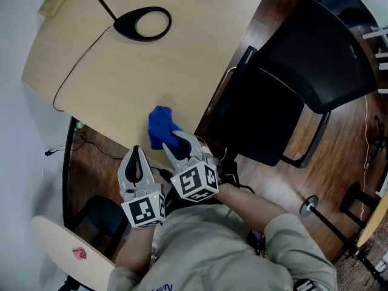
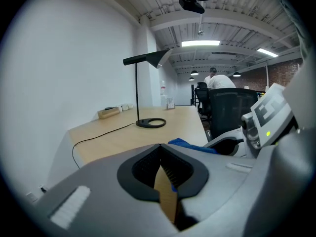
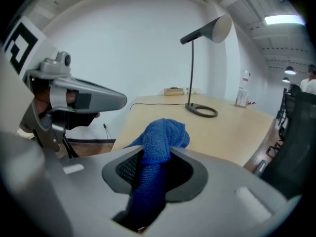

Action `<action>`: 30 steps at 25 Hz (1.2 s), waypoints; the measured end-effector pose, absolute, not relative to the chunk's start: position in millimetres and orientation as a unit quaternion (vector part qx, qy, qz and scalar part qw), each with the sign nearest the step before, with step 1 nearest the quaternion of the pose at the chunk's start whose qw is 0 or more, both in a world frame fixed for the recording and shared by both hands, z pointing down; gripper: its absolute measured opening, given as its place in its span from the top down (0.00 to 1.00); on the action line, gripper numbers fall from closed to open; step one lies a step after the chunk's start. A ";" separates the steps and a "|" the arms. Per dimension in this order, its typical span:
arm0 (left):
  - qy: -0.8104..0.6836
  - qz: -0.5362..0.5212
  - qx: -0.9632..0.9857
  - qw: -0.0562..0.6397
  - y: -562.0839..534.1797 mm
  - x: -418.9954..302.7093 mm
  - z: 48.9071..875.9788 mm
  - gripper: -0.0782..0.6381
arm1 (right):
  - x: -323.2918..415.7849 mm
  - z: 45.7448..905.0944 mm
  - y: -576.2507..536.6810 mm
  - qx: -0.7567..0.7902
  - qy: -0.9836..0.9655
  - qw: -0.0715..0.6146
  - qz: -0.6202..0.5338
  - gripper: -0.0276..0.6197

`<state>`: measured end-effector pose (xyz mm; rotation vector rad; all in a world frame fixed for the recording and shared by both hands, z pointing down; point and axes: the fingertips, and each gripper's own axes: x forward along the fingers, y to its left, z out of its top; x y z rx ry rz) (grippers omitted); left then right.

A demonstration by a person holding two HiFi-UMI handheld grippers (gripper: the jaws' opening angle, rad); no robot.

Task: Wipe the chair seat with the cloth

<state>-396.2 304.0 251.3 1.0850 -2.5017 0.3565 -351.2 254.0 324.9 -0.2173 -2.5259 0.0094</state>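
Right gripper [image 1: 178, 140] is clamped on the blue cloth [image 1: 159, 126]. In the right gripper view, a twisted fold of cloth [image 3: 165, 132] runs down between the two jaws and bulges out above their tips. The bunched cloth lies at the near edge of the wooden table [image 1: 182, 59]; whether it rests on the surface cannot be determined.

Left gripper [image 1: 137, 151] is just beside the right one, at its left. Its jaws are closed tip to tip with nothing between them, as the left gripper view shows [image 2: 159, 147]. It does not touch the cloth.

The black chair [image 1: 303, 71] stands to the right of the table, partly under its edge. Its seat [image 1: 260, 126] is near the cloth but apart from it.

A black lamp base [image 1: 143, 23] sits on the far part of the table, with a black cable [image 1: 79, 65] trailing from it toward the left edge.
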 end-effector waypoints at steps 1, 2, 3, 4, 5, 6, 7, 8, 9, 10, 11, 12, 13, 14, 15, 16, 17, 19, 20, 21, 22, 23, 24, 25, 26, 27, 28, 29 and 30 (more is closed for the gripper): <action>-0.890 0.127 0.393 0.193 294.8 -389.4 248.8 0.88 | -343.9 316.8 242.8 -0.073 -0.954 0.291 0.008 0.80; -0.887 0.126 0.401 0.191 283.7 -381.8 246.7 0.88 | -335.5 309.2 229.6 -0.060 -0.957 0.284 0.013 0.80; -0.882 0.126 0.412 0.189 270.9 -373.6 245.1 0.88 | -326.4 302.3 214.8 -0.046 -0.959 0.279 0.018 0.80; -0.877 0.125 0.425 0.187 256.7 -364.8 243.9 0.88 | -316.6 296.2 198.6 -0.029 -0.961 0.275 0.023 0.80; -0.871 0.124 0.438 0.185 241.2 -355.2 243.1 0.88 | -306.1 291.0 181.4 -0.012 -0.962 0.272 0.027 0.80; -0.864 0.123 0.453 0.183 224.3 -344.5 242.1 0.88 | -294.6 286.9 163.3 0.005 -0.962 0.271 0.031 0.80; -0.857 0.122 0.467 0.180 205.6 -332.8 240.7 0.88 | -282.2 283.7 144.6 0.021 -0.962 0.270 0.035 0.80; -0.849 0.122 0.482 0.177 185.9 -320.1 239.3 0.88 | -269.1 281.2 125.7 0.037 -0.962 0.269 0.039 0.80; -0.841 0.122 0.497 0.173 165.7 -306.5 238.5 0.88 | -255.4 279.4 106.8 0.053 -0.961 0.269 0.043 0.80; -0.832 0.123 0.513 0.170 145.8 -292.5 238.8 0.88 | -241.6 278.4 88.4 0.070 -0.960 0.268 0.046 0.80; -0.824 0.125 0.527 0.169 126.9 -278.2 240.2 0.88 | -227.7 278.3 70.8 0.086 -0.959 0.267 0.050 0.80; -0.816 0.127 0.538 0.169 109.6 -264.4 242.4 0.88 | -214.0 279.1 54.1 0.100 -0.957 0.267 0.054 0.80; -0.812 0.129 0.544 0.168 93.9 -252.1 244.8 0.88 | -200.9 280.3 38.5 0.111 -0.956 0.267 0.057 0.80; -0.812 0.129 0.545 0.166 79.3 -241.9 246.9 0.88 | -188.9 281.7 24.0 0.119 -0.955 0.266 0.060 0.80; -0.813 0.128 0.543 0.164 65.7 -233.0 249.0 0.88 | -177.8 283.5 10.6 0.125 -0.954 0.265 0.061 0.80; -0.815 0.128 0.541 0.165 53.6 -224.3 251.8 0.88 | -167.5 285.9 -1.6 0.129 -0.954 0.265 0.062 0.80; -0.815 0.128 0.540 0.166 42.8 -215.1 255.4 0.88 | -157.9 289.4 -12.7 0.133 -0.953 0.265 0.063 0.80; -0.812 0.132 0.542 0.172 24.1 -194.7 267.0 0.88 | -141.5 299.8 -33.2 0.139 -0.952 0.267 0.064 0.80; -0.806 0.135 0.549 0.176 16.0 -182.9 276.2 0.88 | -135.3 306.3 -42.6 0.141 -0.951 0.268 0.065 0.80; -0.798 0.140 0.558 0.179 8.5 -171.3 286.5 0.88 | -130.7 313.5 -51.0 0.143 -0.950 0.270 0.068 0.80; -0.791 0.145 0.566 0.182 1.8 -161.6 297.2 0.88 | -127.7 321.4 -58.3 0.143 -0.949 0.271 0.073 0.80; -0.785 0.149 0.571 0.187 -3.5 -154.3 308.1 0.88 | -126.5 329.9 -64.3 0.144 -0.948 0.272 0.079 0.80; -0.781 0.153 0.574 0.193 -7.5 -148.7 319.3 0.88 | -126.5 339.1 -69.5 0.145 -0.947 0.273 0.086 0.80; -0.777 0.158 0.577 0.198 -10.9 -144.6 330.7 0.88 | -127.7 349.2 -74.4 0.146 -0.946 0.275 0.093 0.80; -0.772 0.163 0.580 0.202 -14.3 -141.8 342.5 0.88 | -129.9 360.2 -79.8 0.148 -0.945 0.276 0.100 0.80; -0.768 0.167 0.583 0.206 -18.1 -140.3 354.9 0.88 | -133.0 372.3 -85.6 0.150 -0.943 0.277 0.107 0.80; -0.764 0.170 0.586 0.209 -21.8 -139.8 367.5 0.88 | -136.9 385.4 -91.4 0.152 -0.941 0.279 0.114 0.80; -0.761 0.171 0.589 0.213 -25.0 -140.1 380.0 0.88 | -141.3 399.4 -96.5 0.154 -0.939 0.281 0.122 0.80; -0.757 0.172 0.592 0.216 -27.5 -141.3 392.0 0.88 | -146.2 414.3 -100.8 0.156 -0.937 0.285 0.130 0.80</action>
